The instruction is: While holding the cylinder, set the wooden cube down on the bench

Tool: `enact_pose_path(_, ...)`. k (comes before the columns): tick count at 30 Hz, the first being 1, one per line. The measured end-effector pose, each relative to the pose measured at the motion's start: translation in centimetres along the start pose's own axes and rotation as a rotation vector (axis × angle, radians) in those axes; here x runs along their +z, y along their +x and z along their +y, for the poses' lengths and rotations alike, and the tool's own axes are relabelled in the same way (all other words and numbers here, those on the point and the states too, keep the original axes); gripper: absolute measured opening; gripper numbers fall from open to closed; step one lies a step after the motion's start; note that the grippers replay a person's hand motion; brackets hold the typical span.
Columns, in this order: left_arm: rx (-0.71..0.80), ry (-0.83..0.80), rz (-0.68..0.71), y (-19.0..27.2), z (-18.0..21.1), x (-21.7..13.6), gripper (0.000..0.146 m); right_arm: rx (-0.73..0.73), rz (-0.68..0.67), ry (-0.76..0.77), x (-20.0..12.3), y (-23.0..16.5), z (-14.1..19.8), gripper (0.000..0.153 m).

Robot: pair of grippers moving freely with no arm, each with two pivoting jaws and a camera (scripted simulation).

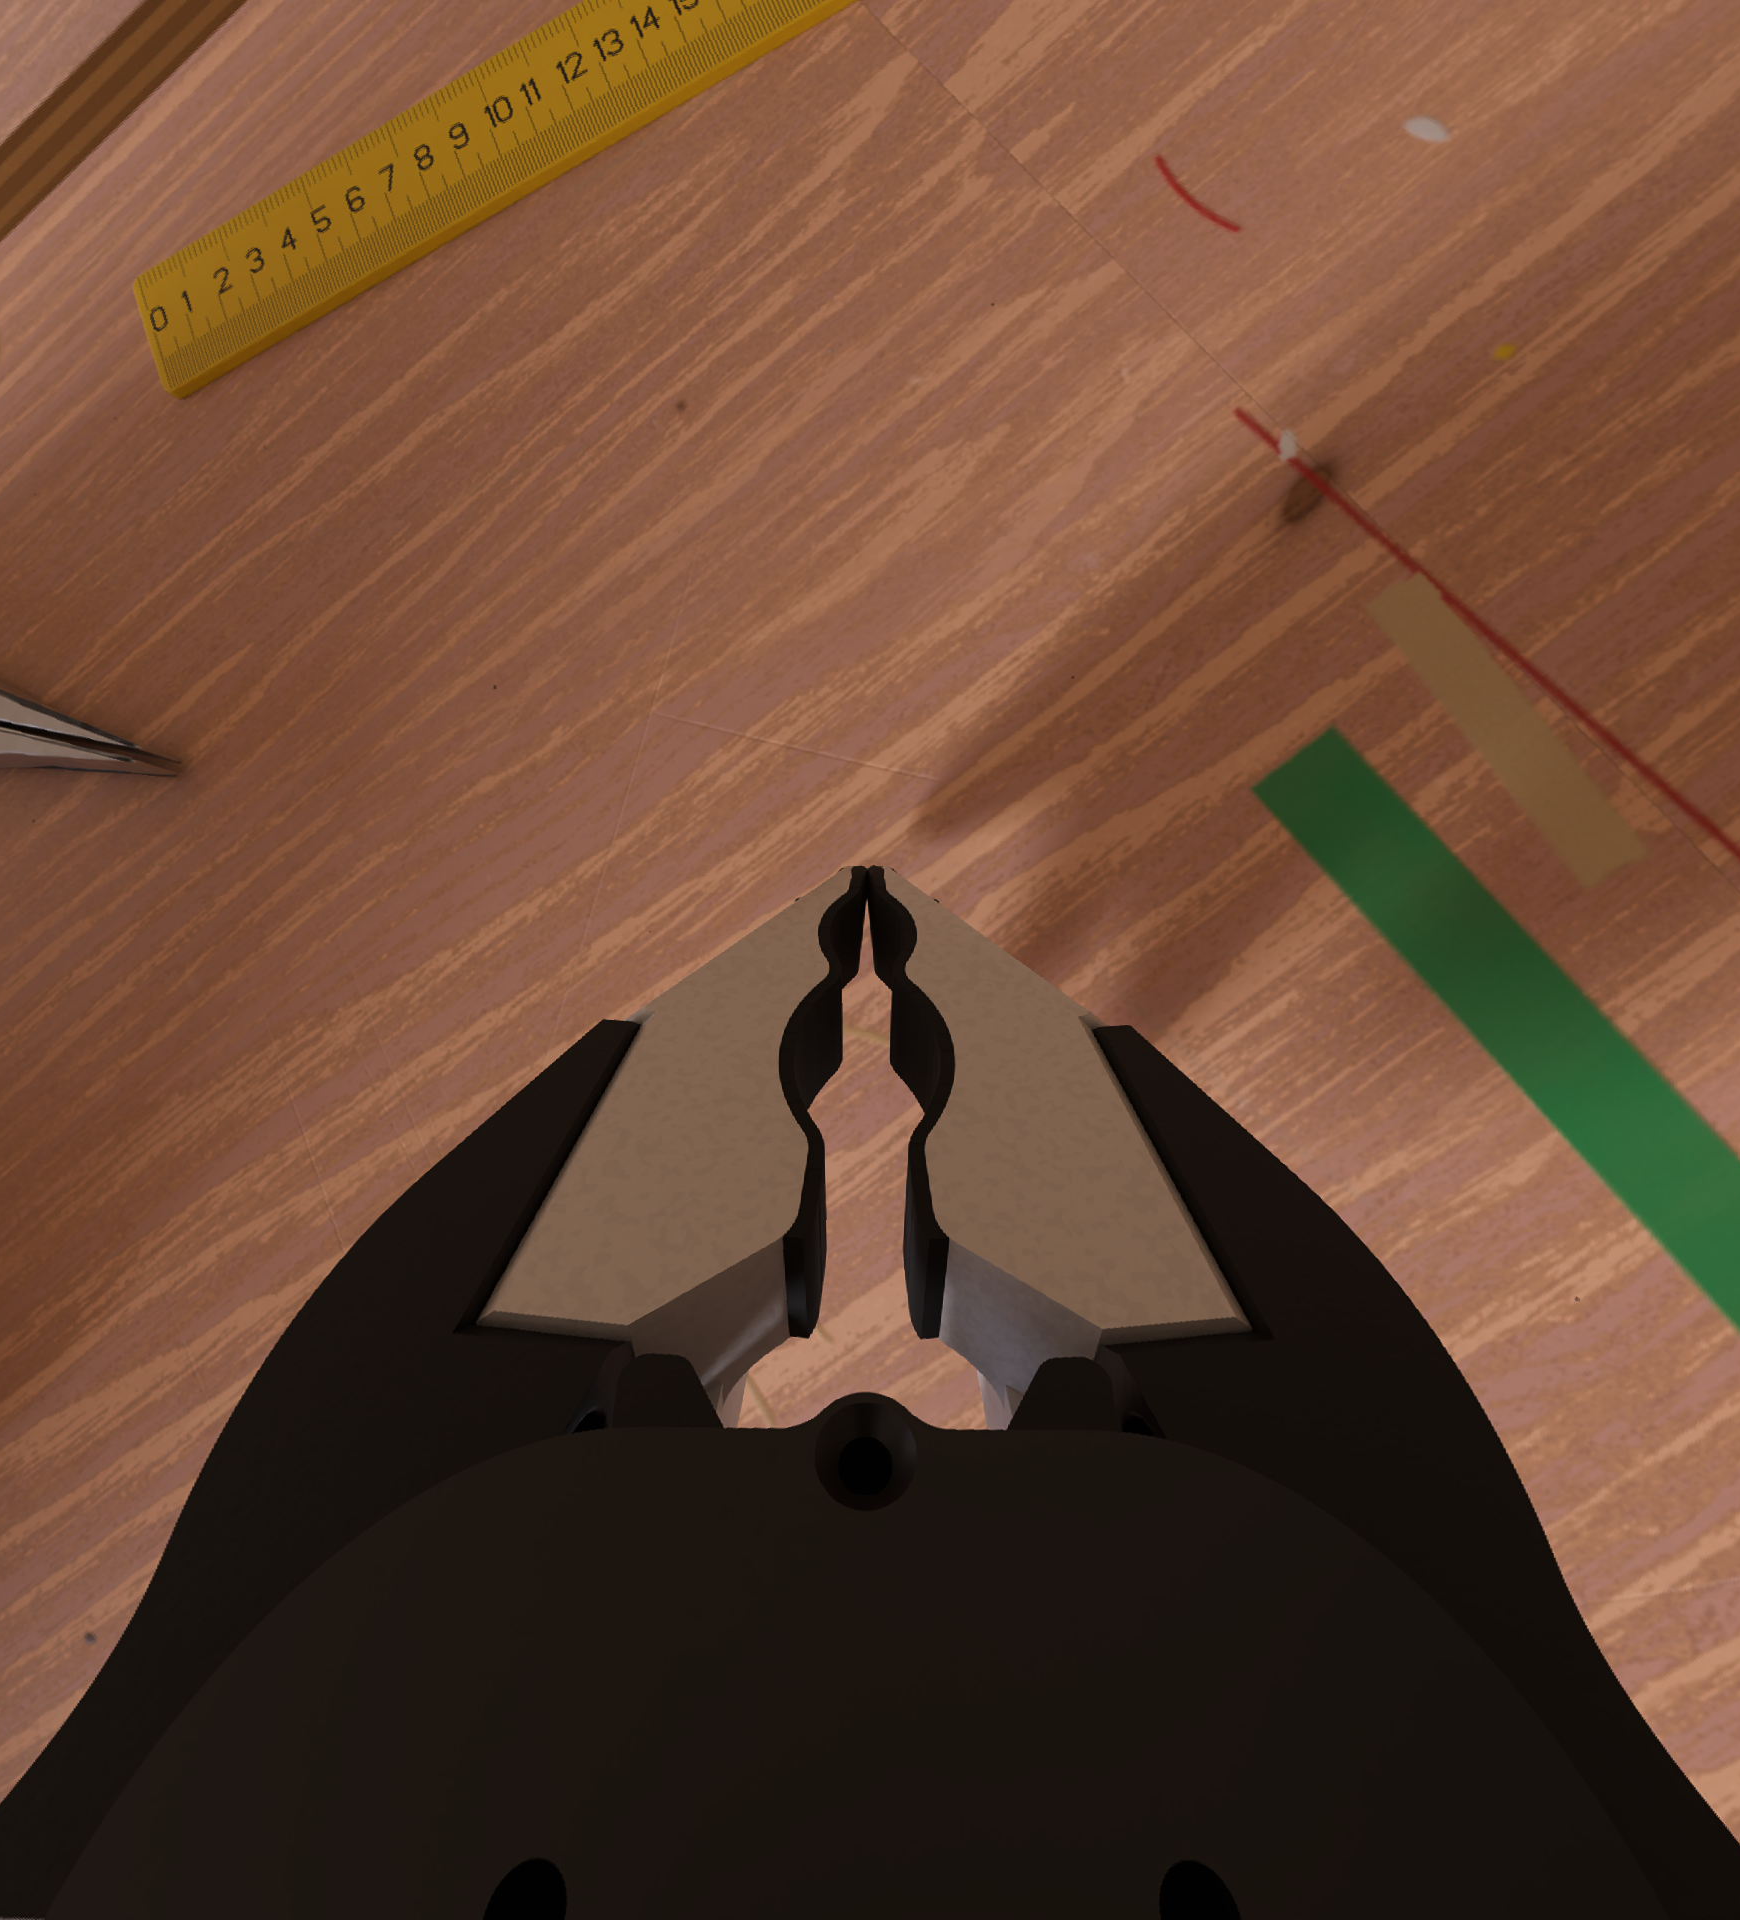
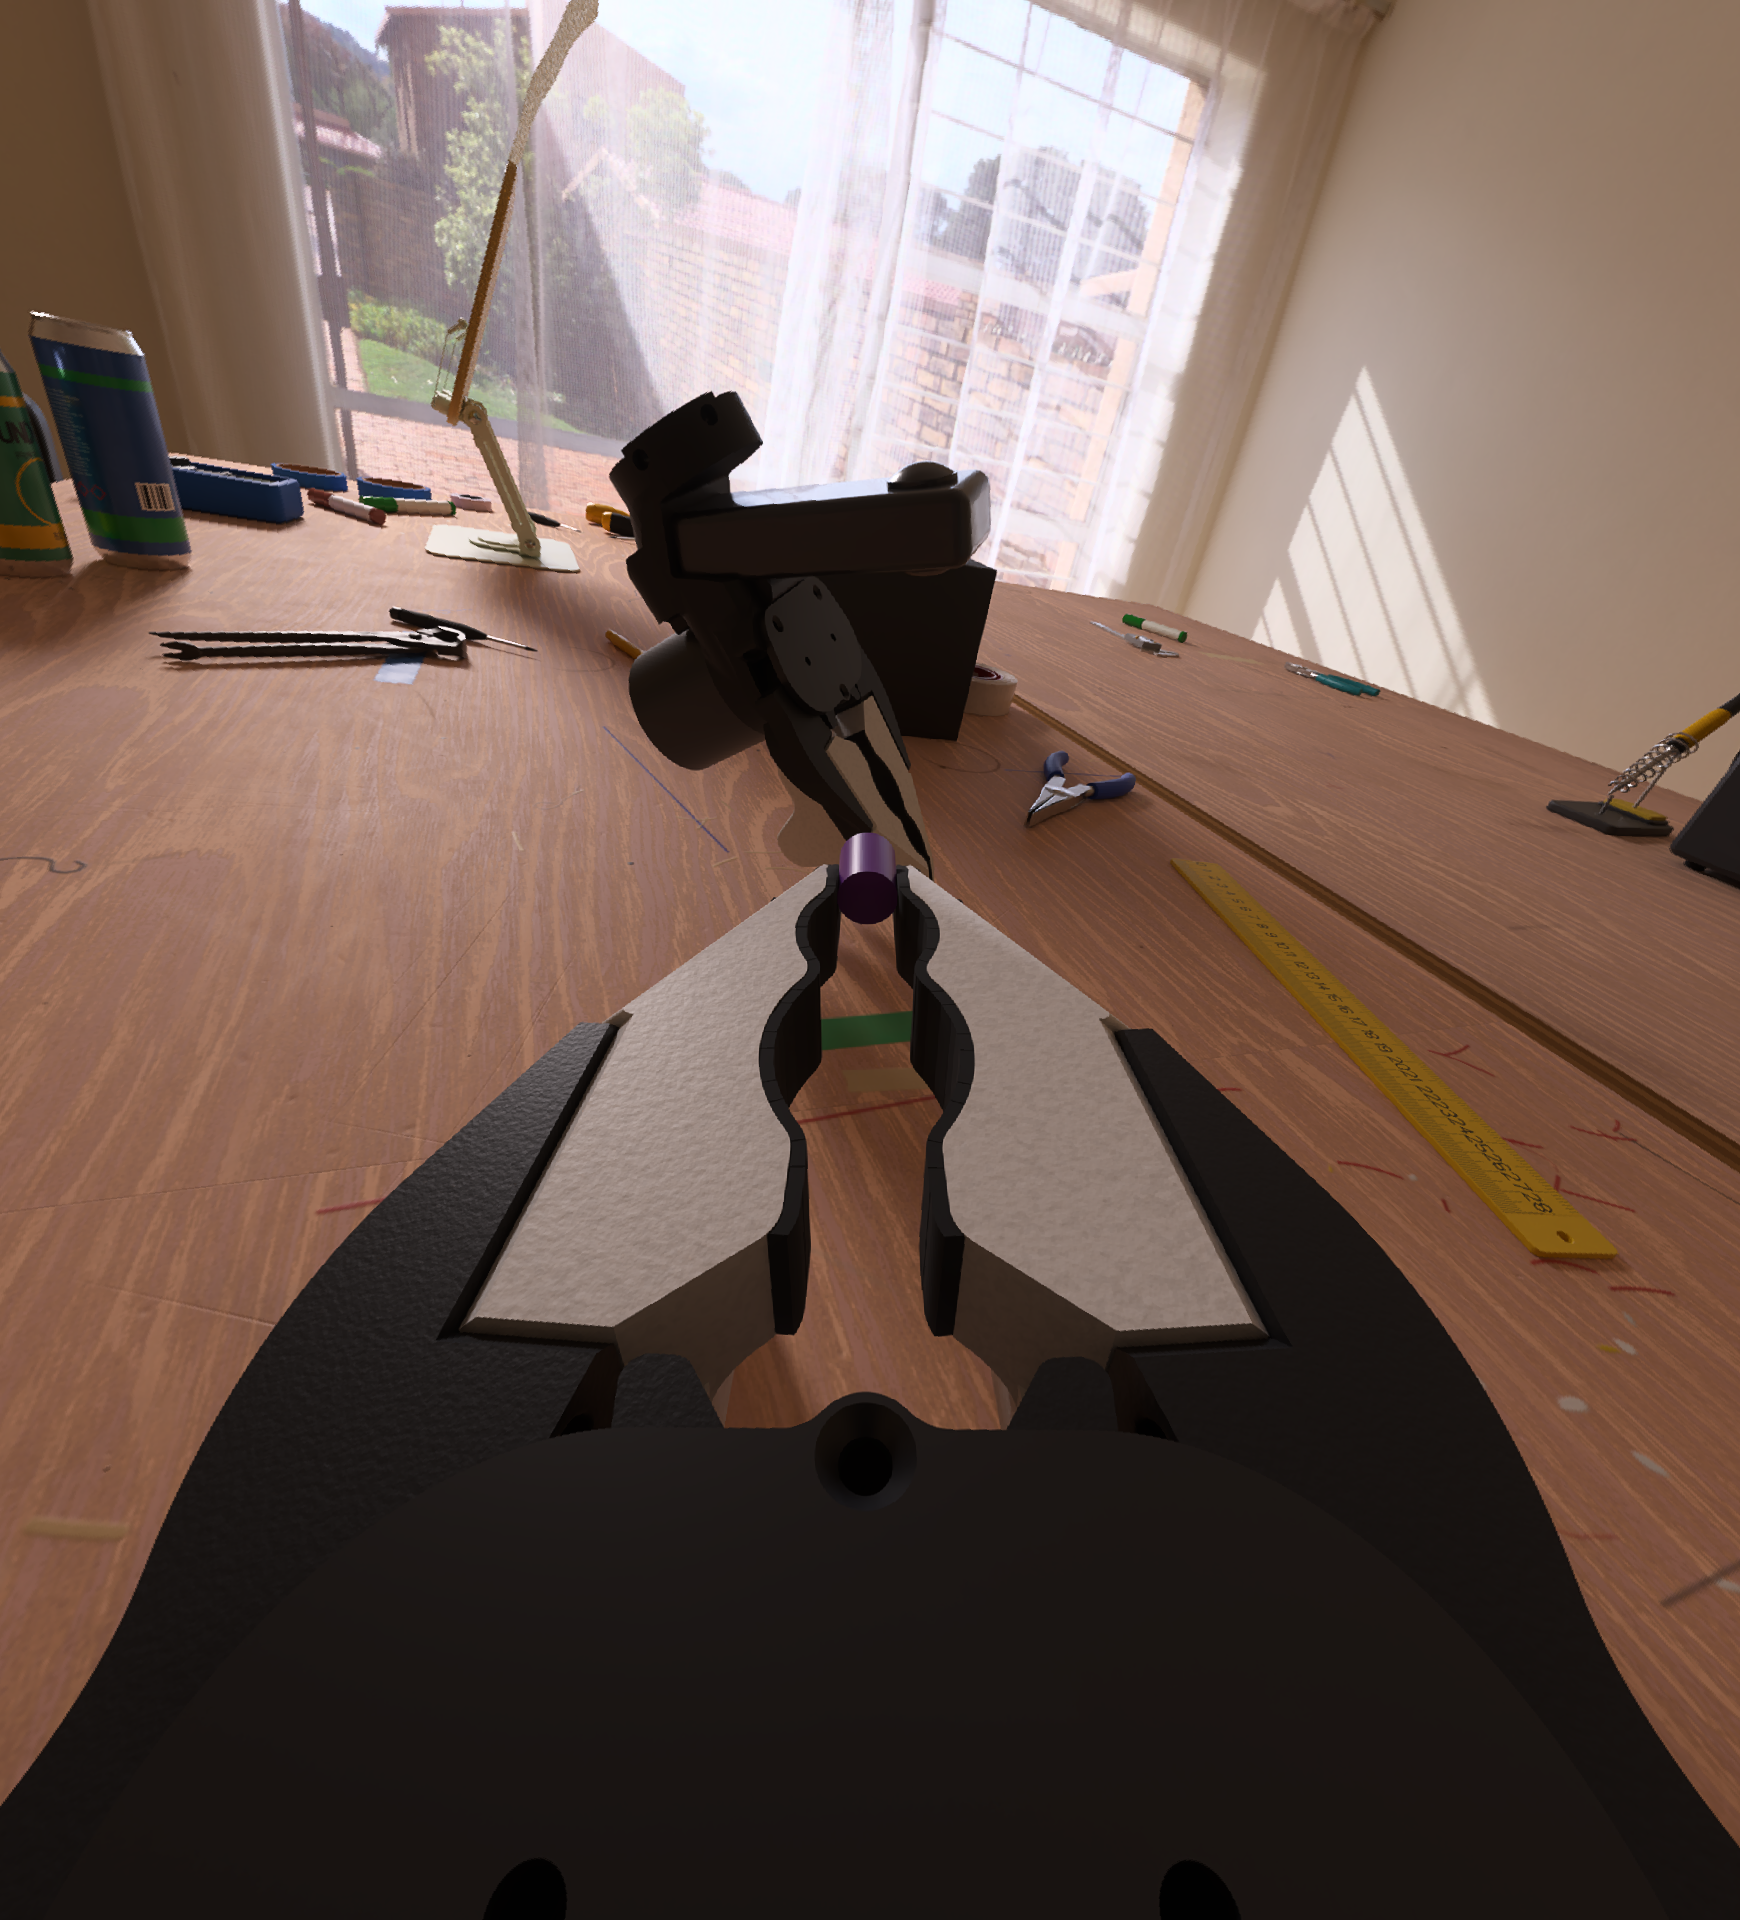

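My right gripper [image 2: 866,883] is shut on a small purple cylinder [image 2: 865,891], held at its fingertips above the wooden bench [image 2: 326,987]. My left gripper [image 1: 866,873] is shut with nothing between its fingers and points down at the bench [image 1: 637,571]. It also shows in the right wrist view [image 2: 913,847], just behind the cylinder. No wooden cube shows in the left wrist view. In the right wrist view a pale tan shape [image 2: 796,831] lies partly hidden beside the left gripper's fingers; I cannot tell what it is.
A yellow ruler [image 1: 450,177] [image 2: 1385,1049], needle-nose pliers [image 1: 24,727] [image 2: 1074,790], and green tape [image 1: 1541,1049] and tan tape [image 1: 1500,727] strips are on the bench. Two cans [image 2: 45,457], a black box [image 2: 933,644], a soldering stand [image 2: 1645,774] and small tools stand farther off.
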State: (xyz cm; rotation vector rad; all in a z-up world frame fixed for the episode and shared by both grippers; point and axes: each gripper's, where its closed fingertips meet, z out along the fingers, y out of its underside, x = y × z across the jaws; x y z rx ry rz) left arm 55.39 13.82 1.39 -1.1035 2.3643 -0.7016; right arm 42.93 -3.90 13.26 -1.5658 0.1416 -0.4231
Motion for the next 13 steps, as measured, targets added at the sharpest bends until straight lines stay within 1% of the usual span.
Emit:
enact_pose_path(8,0.004,-0.013,-0.012,0.02,-0.02,0.0,0.0,0.004,-0.005,0.0,0.0,-0.15,-0.08,0.009)
enact_pose_path(13,0.002,-0.05,-0.03,0.01,-0.14,-0.1,0.0,0.04,-0.033,-0.006,-0.01,-0.44,-0.28,0.009)
